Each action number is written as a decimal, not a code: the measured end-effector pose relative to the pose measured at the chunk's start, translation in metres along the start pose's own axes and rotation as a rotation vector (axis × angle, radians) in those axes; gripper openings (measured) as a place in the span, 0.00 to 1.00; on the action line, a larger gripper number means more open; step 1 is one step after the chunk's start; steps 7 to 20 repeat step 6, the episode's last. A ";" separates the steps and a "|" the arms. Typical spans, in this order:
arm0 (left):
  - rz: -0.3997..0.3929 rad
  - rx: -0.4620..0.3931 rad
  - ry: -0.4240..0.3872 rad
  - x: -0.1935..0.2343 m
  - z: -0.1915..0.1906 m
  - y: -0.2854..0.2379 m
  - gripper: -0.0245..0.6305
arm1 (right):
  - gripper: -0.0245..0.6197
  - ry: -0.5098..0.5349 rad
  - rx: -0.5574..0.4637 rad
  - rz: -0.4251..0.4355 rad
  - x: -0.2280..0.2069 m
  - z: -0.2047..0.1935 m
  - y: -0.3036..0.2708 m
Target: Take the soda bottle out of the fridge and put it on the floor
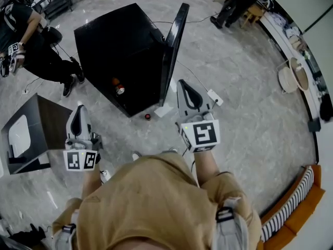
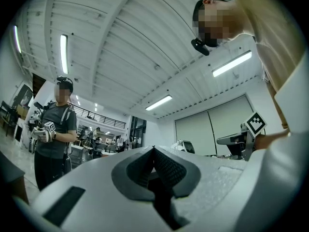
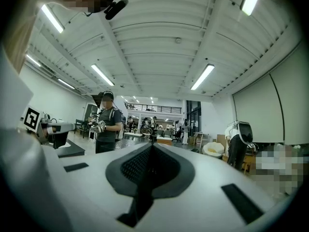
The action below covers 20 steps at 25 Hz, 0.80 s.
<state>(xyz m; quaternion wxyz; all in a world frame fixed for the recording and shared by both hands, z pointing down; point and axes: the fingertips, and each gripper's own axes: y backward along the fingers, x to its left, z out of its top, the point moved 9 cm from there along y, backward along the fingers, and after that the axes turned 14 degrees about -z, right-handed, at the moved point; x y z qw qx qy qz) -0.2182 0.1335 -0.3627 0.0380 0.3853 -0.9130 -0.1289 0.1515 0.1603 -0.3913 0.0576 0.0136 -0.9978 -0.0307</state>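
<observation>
One black fridge [image 1: 119, 40] stands on the floor ahead of me, door [image 1: 174, 46] swung open. My left gripper [image 1: 78, 111] and right gripper [image 1: 184, 86] are both closed, holding nothing, well short of it. Soda bottle [image 1: 118, 86] sits inside the fridge.

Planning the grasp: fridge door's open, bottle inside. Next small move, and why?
Probably reach the left claw toward the soda bottle in the open fridge, opening it: both claws are shut and empty, and the door stands beside the right claw.
</observation>
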 end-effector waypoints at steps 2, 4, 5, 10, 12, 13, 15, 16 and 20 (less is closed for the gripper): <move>-0.003 0.005 0.005 0.002 -0.003 -0.001 0.04 | 0.04 -0.002 0.010 0.000 0.002 -0.002 -0.001; -0.006 0.013 0.016 0.003 -0.006 -0.002 0.04 | 0.04 -0.003 0.024 0.000 0.003 -0.005 0.000; -0.008 0.015 0.021 0.004 -0.007 -0.003 0.04 | 0.04 -0.002 0.028 -0.002 0.003 -0.006 0.000; -0.010 0.017 0.026 0.004 -0.007 -0.004 0.04 | 0.04 -0.001 0.033 -0.003 0.003 -0.007 0.001; -0.010 0.017 0.026 0.004 -0.007 -0.004 0.04 | 0.04 -0.001 0.033 -0.003 0.003 -0.007 0.001; -0.010 0.017 0.026 0.004 -0.007 -0.004 0.04 | 0.04 -0.001 0.033 -0.003 0.003 -0.007 0.001; -0.010 0.017 0.026 0.004 -0.007 -0.004 0.04 | 0.04 -0.001 0.033 -0.003 0.003 -0.007 0.001; -0.010 0.017 0.026 0.004 -0.007 -0.004 0.04 | 0.04 -0.001 0.033 -0.003 0.003 -0.007 0.001; -0.010 0.017 0.026 0.004 -0.007 -0.004 0.04 | 0.04 -0.001 0.033 -0.003 0.003 -0.007 0.001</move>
